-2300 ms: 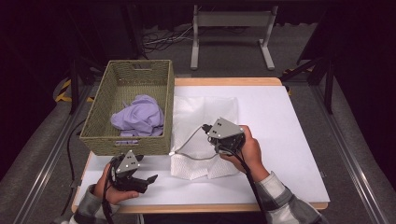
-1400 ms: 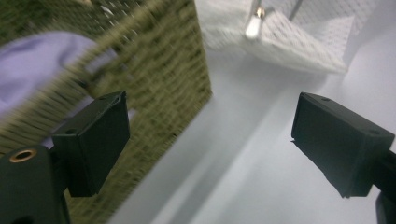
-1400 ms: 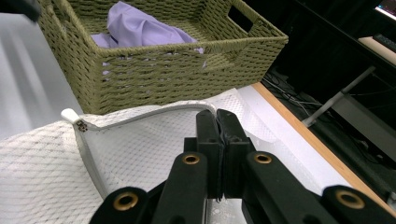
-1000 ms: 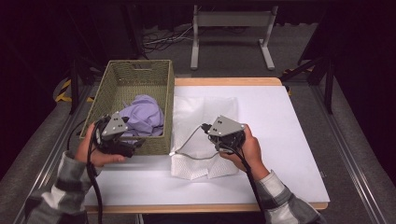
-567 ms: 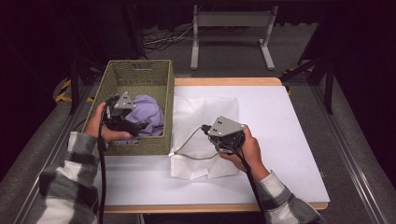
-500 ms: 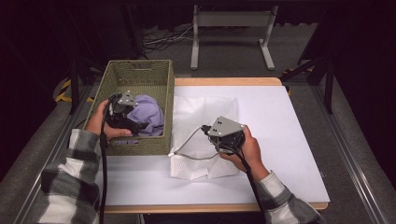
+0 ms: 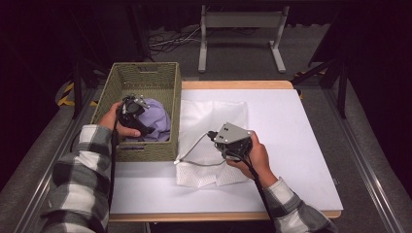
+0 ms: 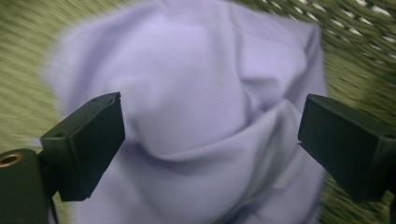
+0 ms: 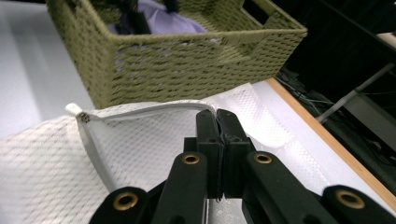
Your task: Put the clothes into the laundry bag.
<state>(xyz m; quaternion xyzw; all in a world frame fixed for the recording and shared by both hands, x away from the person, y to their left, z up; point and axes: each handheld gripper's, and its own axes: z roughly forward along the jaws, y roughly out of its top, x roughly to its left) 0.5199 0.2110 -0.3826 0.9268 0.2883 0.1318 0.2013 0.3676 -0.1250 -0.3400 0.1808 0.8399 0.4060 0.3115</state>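
Softly crumpled lilac cloth (image 8: 196, 116), green basket (image 7: 145, 77)

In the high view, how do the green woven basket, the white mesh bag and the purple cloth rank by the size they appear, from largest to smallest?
1. Green woven basket, largest.
2. White mesh bag; it looks close to the basket in area and the right tool covers part of it, so this order is unsure.
3. Purple cloth, clearly smallest, lying inside the basket.

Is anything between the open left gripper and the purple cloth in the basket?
Nothing visible. In the left gripper view the left gripper has its jaws spread on either side of the purple cloth, which lies directly ahead inside the green woven basket. No other item lies across it.
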